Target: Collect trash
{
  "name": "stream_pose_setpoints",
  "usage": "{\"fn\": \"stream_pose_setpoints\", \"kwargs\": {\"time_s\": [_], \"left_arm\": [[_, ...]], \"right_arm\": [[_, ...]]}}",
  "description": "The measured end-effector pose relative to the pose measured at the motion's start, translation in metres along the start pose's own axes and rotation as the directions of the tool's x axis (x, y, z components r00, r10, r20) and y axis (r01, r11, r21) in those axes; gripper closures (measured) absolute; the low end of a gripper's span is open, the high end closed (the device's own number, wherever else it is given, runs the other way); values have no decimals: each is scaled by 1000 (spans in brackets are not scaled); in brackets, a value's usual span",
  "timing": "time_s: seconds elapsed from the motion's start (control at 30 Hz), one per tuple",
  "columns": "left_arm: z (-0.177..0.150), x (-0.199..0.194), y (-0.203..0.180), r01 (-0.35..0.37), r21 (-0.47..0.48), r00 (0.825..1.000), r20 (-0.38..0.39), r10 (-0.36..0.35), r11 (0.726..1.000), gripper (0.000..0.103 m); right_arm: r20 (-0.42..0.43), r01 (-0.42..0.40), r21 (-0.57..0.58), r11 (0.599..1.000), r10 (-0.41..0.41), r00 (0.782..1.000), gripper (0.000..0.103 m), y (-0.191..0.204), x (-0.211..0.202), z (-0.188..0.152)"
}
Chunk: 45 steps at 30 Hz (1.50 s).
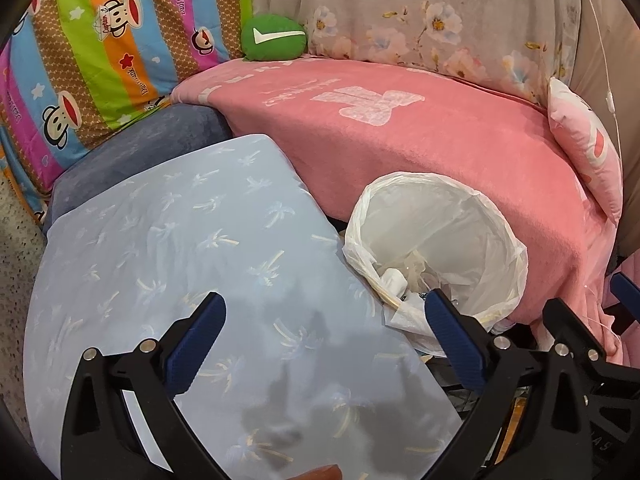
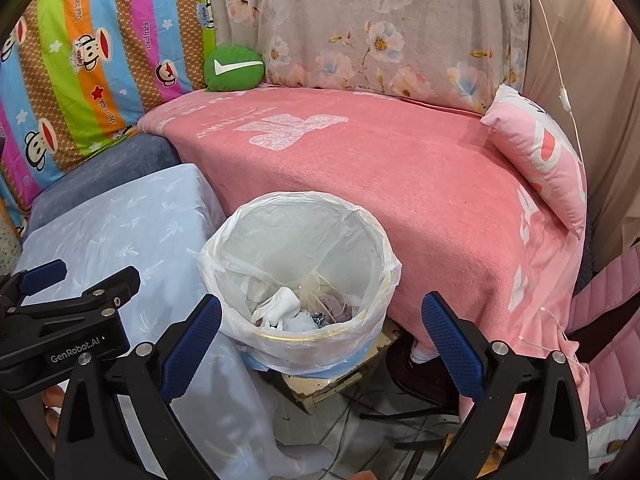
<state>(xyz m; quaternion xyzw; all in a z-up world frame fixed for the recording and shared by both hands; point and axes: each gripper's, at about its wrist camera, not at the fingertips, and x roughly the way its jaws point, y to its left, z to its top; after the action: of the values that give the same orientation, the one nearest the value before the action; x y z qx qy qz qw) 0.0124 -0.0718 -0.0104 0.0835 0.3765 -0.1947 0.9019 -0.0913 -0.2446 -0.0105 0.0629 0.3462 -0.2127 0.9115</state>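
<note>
A trash bin [image 2: 360, 216] lined with a clear plastic bag stands between a light blue cloth-covered table [image 2: 120, 220] and a pink-covered sofa [image 2: 400, 176]. Crumpled white tissue and other trash [image 2: 286, 308] lie at its bottom. My right gripper [image 2: 320, 320] is open and empty, just in front of the bin. My left gripper [image 1: 324, 320] is open and empty above the blue cloth [image 1: 180, 240], with the bin [image 1: 500, 220] to its right. The left gripper also shows at the left of the right wrist view [image 2: 80, 276].
A green round cushion [image 2: 234, 68], a striped monkey-print quilt [image 2: 80, 60], a floral quilt [image 2: 380, 28] and a pink pillow [image 2: 540, 160] lie on the sofa. The bin stands on a worn box [image 2: 340, 376]. Cables lie on the floor. A pink chair [image 2: 608, 340] is at right.
</note>
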Motion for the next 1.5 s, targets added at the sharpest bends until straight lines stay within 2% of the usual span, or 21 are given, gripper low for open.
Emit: {"fn": "stream_pose_setpoints", "kwargs": {"time_s": [0.4,1.5], "left_arm": [[-4,-5,-3,-30,7,1000,4,29,1000,7],[-11,-9,-1,-53,-12,998,-21,53,999,7]], "right_arm": [[-12,11,-6,1000,-11,1000,5,-1,-2,-7],[-16,19,-5,1000,-19,1000,5,-6,-4,-12]]}}
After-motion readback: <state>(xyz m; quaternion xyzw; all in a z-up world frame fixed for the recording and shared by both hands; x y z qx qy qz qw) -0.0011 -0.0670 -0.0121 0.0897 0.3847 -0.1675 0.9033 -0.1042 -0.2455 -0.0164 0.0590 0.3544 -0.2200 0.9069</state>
